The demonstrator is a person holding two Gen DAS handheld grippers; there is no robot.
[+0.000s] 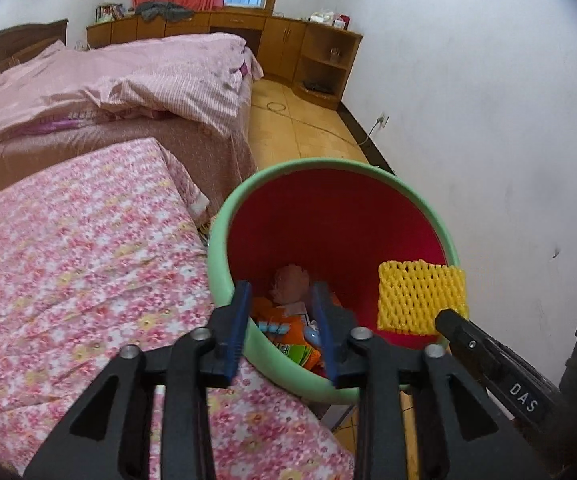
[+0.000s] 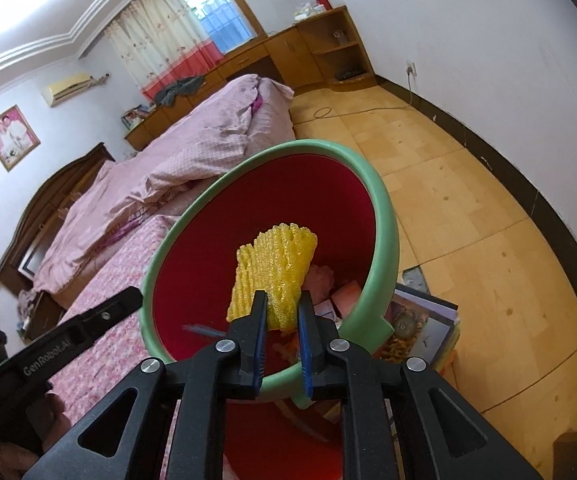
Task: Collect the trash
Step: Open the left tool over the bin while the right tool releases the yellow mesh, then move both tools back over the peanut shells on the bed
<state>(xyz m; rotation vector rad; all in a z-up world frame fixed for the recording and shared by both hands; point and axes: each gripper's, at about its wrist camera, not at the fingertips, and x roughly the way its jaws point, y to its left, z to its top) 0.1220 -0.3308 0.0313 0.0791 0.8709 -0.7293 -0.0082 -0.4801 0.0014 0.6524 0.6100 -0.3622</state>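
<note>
Right wrist view shows the right gripper (image 2: pixel 282 314) pinching the yellow foam fruit net (image 2: pixel 274 268) over the round red bin with a green rim (image 2: pixel 386 240), so it can drop in. The left gripper (image 1: pixel 280 304), fingers apart and empty, hangs over the bin's rim by the pink flowered bed cover (image 1: pixel 80 248).

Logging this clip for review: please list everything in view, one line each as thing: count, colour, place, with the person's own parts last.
trash bin: one, green rim, red inside, beside the floral mattress
foam fruit net: one, yellow, over the bin's mouth, between the right fingers
trash in bin: several, orange wrappers and a pinkish wad, at the bottom
floral mattress: one, pink, left of the bin
bed with quilt: one, pink, behind
cabinets: one run, brown, far wall
books: a stack, multicoloured, on the floor by the bin
left hand-held gripper: one, black with blue pads, empty, over the bin's near rim
right hand-held gripper: one, same colours, at the net
</note>
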